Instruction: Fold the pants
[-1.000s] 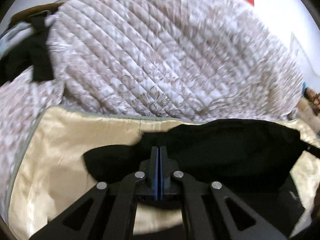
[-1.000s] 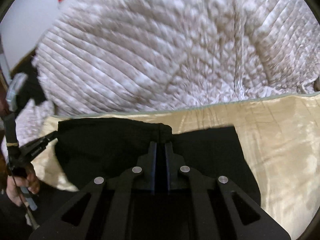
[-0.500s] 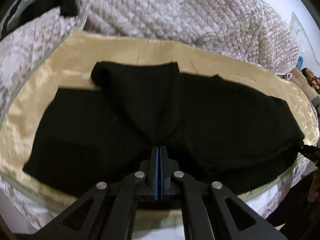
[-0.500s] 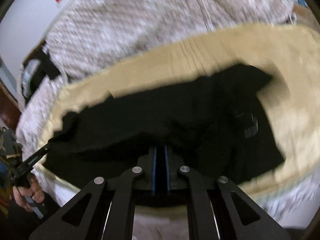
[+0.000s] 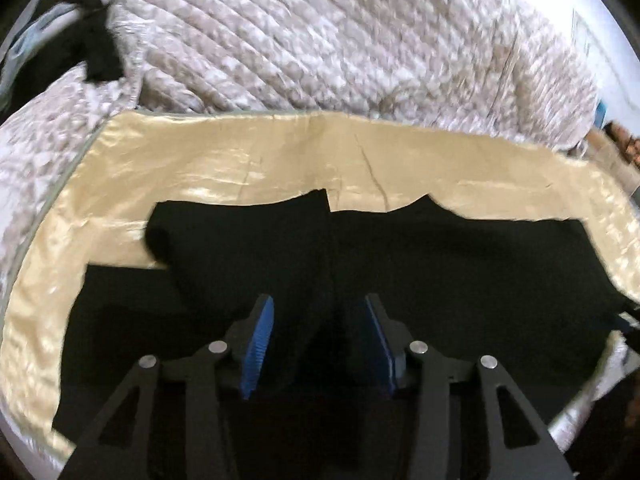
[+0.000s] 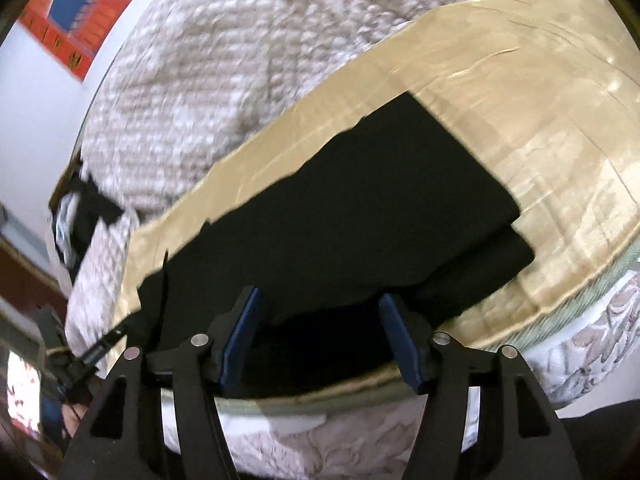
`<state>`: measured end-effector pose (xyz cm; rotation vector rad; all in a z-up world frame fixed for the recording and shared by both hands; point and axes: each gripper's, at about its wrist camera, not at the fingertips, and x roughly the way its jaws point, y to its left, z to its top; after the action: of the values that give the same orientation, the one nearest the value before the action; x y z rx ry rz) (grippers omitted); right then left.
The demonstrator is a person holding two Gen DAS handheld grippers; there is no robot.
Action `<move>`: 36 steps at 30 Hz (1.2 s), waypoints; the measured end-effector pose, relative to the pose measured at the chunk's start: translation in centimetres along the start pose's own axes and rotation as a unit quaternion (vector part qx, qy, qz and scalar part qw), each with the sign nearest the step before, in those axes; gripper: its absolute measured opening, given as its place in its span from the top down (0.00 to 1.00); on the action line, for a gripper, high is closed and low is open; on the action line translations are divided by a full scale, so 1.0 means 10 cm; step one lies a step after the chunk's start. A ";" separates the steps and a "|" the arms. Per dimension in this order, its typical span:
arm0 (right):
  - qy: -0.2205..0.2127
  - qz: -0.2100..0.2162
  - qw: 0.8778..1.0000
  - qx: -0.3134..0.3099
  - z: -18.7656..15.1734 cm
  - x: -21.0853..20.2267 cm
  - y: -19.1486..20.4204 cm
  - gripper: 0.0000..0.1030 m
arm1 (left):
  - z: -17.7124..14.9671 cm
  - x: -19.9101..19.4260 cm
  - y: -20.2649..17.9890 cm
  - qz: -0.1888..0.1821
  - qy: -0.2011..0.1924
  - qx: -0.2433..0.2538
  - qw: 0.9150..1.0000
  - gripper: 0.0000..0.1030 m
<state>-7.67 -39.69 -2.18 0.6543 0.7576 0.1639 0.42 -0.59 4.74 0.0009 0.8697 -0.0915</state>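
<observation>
Left to right, as we see it:
- Quilted blanket (image 5: 320,40) bunched at far side of bed, beyond both grippers.
- Golden sheet (image 5: 240,168) spread beneath, pants on it.
- Left gripper (image 5: 320,312): jaws wide apart, holding nothing; black pants (image 5: 400,264) lie flat directly ahead and under it.
- Right gripper (image 6: 318,302): jaws wide apart, nothing between; pants (image 6: 360,208) doubled over ahead, lower layer poking out to its right.
</observation>
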 end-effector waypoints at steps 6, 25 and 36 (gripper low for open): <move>-0.034 -0.008 0.997 0.064 0.15 0.01 -0.18 0.40 | 0.10 0.30 -0.07 0.027 0.011 0.006 1.000 0.52; -0.069 -0.054 0.991 0.099 0.19 -0.03 -0.42 0.83 | -0.42 -0.71 1.01 0.087 -0.128 -0.178 0.972 0.95; -0.069 -0.041 0.991 0.105 0.19 -0.03 -0.44 0.83 | -0.93 -0.41 1.64 -0.018 -0.066 -0.348 0.935 0.56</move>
<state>-6.96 -44.19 -3.63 0.8233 0.6714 -0.0380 -7.99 16.43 1.31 -0.6787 0.7299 0.1848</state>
